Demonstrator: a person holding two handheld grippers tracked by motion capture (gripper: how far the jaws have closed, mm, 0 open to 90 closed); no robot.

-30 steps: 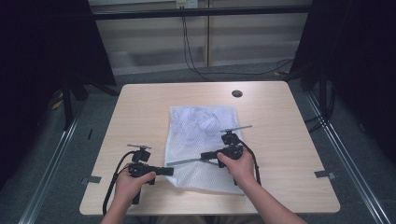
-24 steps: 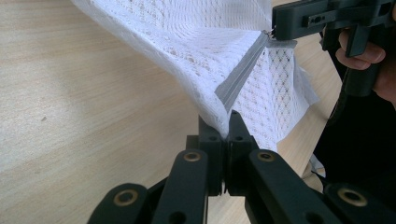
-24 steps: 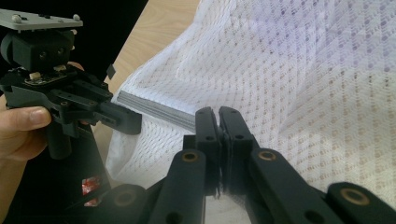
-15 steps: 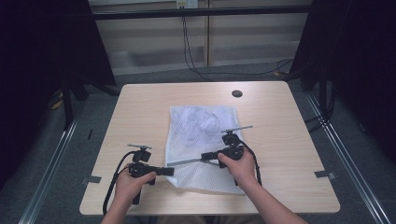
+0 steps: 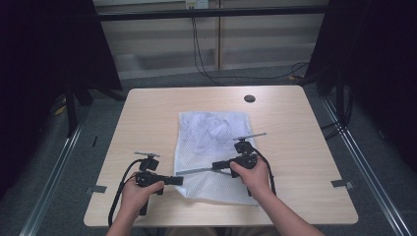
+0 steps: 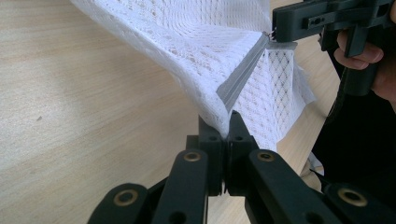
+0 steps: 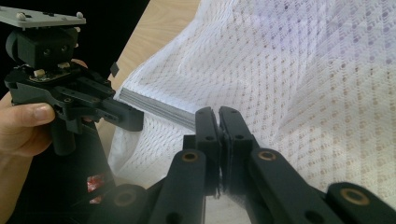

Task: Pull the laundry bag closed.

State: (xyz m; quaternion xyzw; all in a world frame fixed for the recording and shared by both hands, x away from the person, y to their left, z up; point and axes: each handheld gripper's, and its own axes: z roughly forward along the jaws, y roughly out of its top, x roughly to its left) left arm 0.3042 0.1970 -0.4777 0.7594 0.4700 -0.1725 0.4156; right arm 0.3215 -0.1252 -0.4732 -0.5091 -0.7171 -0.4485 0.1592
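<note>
One white mesh laundry bag (image 5: pixel 214 152) lies flat on the middle of the light wooden tabletop (image 5: pixel 305 147), its near end toward the person, with paler bundled cloth showing through the netting at its far end. A grey zipper strip (image 5: pixel 196 170) runs across the bag's near part, pulled taut between the two claws and lifted slightly off the netting.

The left claw (image 5: pixel 178 180) is clenched on the left end of the zipper strip at the bag's left edge; in the left gripper view its jaws stand pressed together on the grey strip (image 6: pixel 238 84) where the mesh (image 6: pixel 196 42) rises out of them. The right claw (image 5: pixel 216 165) is clenched on the other end of the strip, over the bag; in the right gripper view the jaws meet on the strip (image 7: pixel 159 108) with the netting (image 7: pixel 303 84) spread behind.

Each gripper is held by a hand, the left hand (image 5: pixel 140 194) beside the bag on bare wood, the right hand (image 5: pixel 253 174) above the bag's near right part. A dark round grommet (image 5: pixel 249 98) sits in the tabletop well beyond the bag.
</note>
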